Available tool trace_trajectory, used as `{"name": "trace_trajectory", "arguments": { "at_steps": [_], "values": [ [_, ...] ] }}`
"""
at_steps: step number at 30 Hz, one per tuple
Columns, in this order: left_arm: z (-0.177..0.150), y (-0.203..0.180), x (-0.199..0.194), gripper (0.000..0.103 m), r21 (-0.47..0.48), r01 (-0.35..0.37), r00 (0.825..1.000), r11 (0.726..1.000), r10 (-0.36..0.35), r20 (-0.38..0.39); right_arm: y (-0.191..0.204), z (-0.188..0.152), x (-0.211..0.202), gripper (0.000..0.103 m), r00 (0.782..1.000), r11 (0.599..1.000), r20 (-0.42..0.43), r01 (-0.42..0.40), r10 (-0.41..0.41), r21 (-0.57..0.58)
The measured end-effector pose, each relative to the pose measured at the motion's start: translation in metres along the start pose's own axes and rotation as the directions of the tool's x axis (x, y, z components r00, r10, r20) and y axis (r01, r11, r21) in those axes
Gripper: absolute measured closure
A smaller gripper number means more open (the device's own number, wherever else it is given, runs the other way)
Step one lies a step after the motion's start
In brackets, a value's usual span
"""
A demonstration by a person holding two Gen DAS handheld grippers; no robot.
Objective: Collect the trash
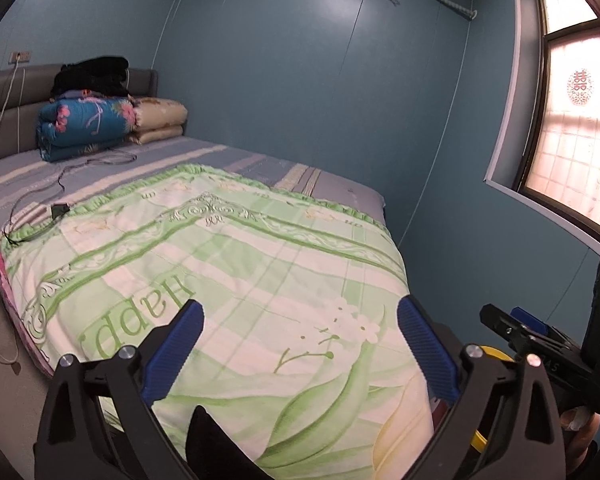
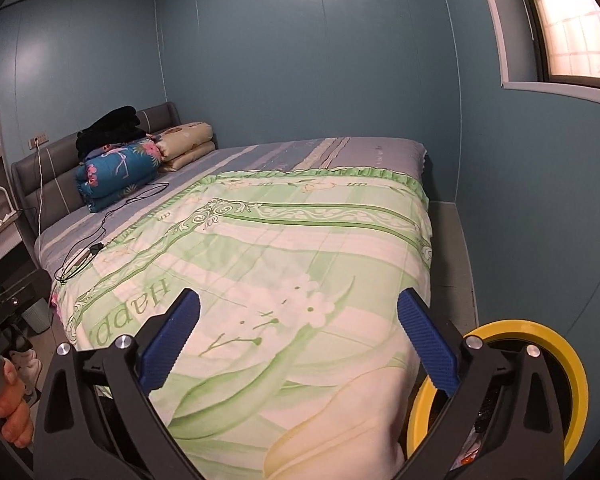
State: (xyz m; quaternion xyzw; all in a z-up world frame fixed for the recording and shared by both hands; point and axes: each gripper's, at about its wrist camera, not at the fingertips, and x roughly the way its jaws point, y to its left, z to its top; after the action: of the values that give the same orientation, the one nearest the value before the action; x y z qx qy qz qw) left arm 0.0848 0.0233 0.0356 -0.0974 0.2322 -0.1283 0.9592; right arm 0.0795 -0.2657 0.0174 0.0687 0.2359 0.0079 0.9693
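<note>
Two tools, one in each hand, hover over the foot of a bed (image 2: 380,148). Left tool (image 1: 300,344): fingers spread wide, nothing between them, aimed down across the green floral quilt (image 1: 228,264). Right tool (image 2: 298,340): likewise spread and empty, aimed at the same quilt from just beside the left one, whose handle and gripping hand (image 2: 10,404) show at the left edge of the right view. Yellow-rimmed bin (image 2: 576,384): on the floor at the bed's near right corner, partly hidden behind the right tool; its dark inside appears to hold something, too obscured to name. No loose rubbish is visible on the quilt, so the trash is judged to be either already in the bin or out of sight. Folded bedding (image 1: 88,124) and a black cable (image 1: 60,184) lie toward the headboard, well apart from both tools. Wide-spread fingers suit readiness for a next pick
</note>
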Motion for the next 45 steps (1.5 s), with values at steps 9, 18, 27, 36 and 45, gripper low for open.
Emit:
{"name": "trace_trajectory", "arguments": {
  "at_steps": [9,18,27,36,45],
  "values": [
    [-0.001,-0.001,-0.023,0.008,0.017,-0.010,0.999,1.000,0.009,0.048,0.020,-0.003,-0.006,0.008,0.999,0.999,0.015,0.034,-0.034,-0.022],
    [-0.009,-0.002,-0.034,0.008,0.012,-0.014,0.997,1.000,0.013,0.071,0.033,-0.008,-0.019,0.008,0.996,0.999,0.079,0.034,-0.031,-0.032],
    [-0.015,-0.009,-0.043,0.008,0.029,-0.014,0.996,0.999,0.011,0.093,0.036,-0.014,-0.018,0.008,0.997,1.000,0.078,0.024,-0.023,-0.014],
    [-0.015,-0.011,-0.044,0.008,0.027,0.001,0.996,1.000,-0.003,0.089,0.033,-0.016,-0.015,0.008,0.998,1.000,0.066,0.018,-0.018,-0.003],
    [-0.016,-0.012,-0.045,0.008,0.029,0.002,0.996,1.000,-0.005,0.092,0.034,-0.018,-0.013,0.008,0.998,1.000,0.061,0.017,-0.017,0.001]
  ]
}}
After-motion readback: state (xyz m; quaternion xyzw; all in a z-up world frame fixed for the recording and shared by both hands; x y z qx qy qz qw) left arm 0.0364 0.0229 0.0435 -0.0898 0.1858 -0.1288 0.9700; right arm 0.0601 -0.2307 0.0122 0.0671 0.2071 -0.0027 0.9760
